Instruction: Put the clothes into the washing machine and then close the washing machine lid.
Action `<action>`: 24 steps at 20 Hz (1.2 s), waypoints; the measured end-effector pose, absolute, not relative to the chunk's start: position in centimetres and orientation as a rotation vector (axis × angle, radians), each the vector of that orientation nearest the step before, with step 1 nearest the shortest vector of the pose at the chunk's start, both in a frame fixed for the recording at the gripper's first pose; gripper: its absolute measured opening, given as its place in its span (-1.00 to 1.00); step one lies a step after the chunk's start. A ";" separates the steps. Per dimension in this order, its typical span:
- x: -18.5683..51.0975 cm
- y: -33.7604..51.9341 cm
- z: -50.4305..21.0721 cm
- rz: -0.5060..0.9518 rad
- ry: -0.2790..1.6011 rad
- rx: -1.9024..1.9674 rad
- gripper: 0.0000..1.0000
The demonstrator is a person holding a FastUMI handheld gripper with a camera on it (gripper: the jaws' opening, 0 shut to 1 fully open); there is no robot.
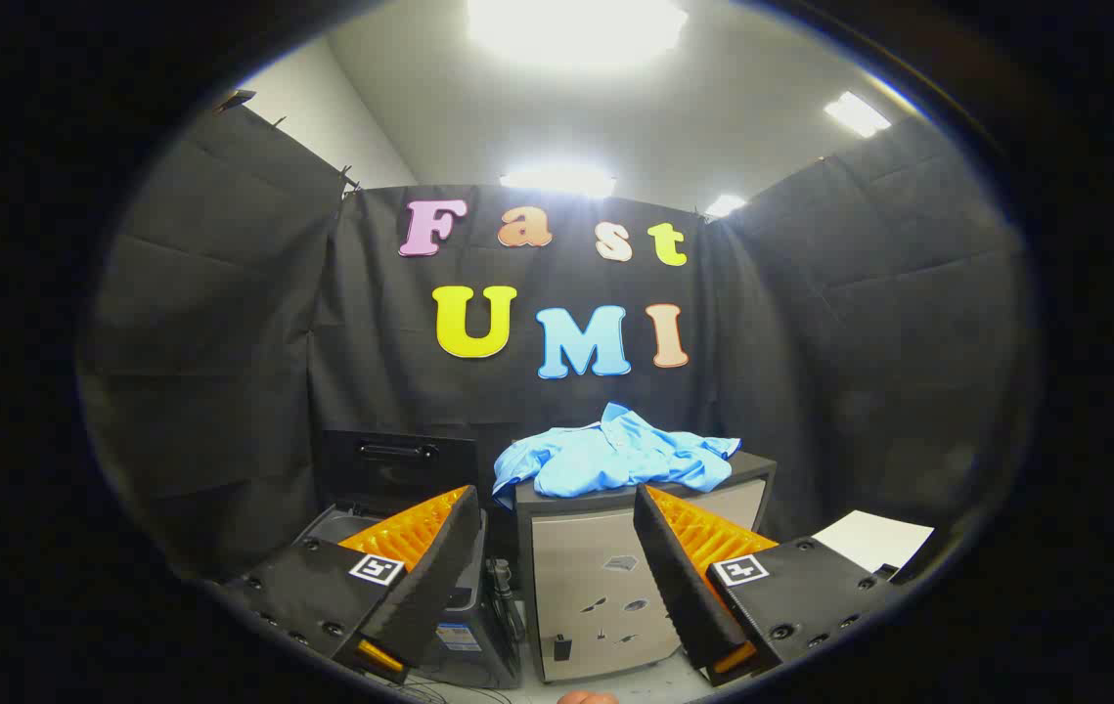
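The hand-held gripper [557,557] has its two fingers spread wide apart, with nothing between them and nothing touching either one. It looks level across the booth toward the black cloth wall [224,323].

Ahead of the fingers, framed in the gap between them, stands a small pale cabinet [596,587] with a dark top. A light blue shirt [615,458] lies crumpled on that top, covering most of it; one part of the cloth hangs over the top's left edge and front-left corner, and the collar rises at the middle of the heap. A few small dark marks show on the cabinet's front face, too small to make out.

Just to the left of the cabinet, partly hidden behind the left finger [420,567], sits the washing machine [464,636], a lower grey unit. Its dark lid [398,469] stands upright at the back, open, with a handle bar across its upper part. The open top of the machine shows as a grey rim beside the left finger's base. A dark cable hangs in the narrow gap between machine and cabinet.

To the right, beyond the right finger [684,577], a white sheet [874,538] lies flat, well apart from the cabinet. Ceiling lights [576,24] glare above the booth's walls.
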State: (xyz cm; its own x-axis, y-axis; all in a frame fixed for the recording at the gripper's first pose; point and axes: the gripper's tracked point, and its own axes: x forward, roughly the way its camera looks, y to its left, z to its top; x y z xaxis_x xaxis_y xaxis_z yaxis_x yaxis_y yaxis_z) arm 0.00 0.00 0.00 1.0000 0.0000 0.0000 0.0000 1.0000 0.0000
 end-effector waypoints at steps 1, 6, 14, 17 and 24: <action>0.0 0.0 0.0 -0.001 0.002 0.004 0.97; 0.2 0.0 0.0 -0.017 0.002 -0.006 0.97; 0.5 0.0 0.0 -0.018 0.011 -0.002 0.97; 0.6 0.0 0.0 -0.018 0.012 -0.006 0.97; 0.7 0.0 0.0 -0.020 0.006 -0.007 0.97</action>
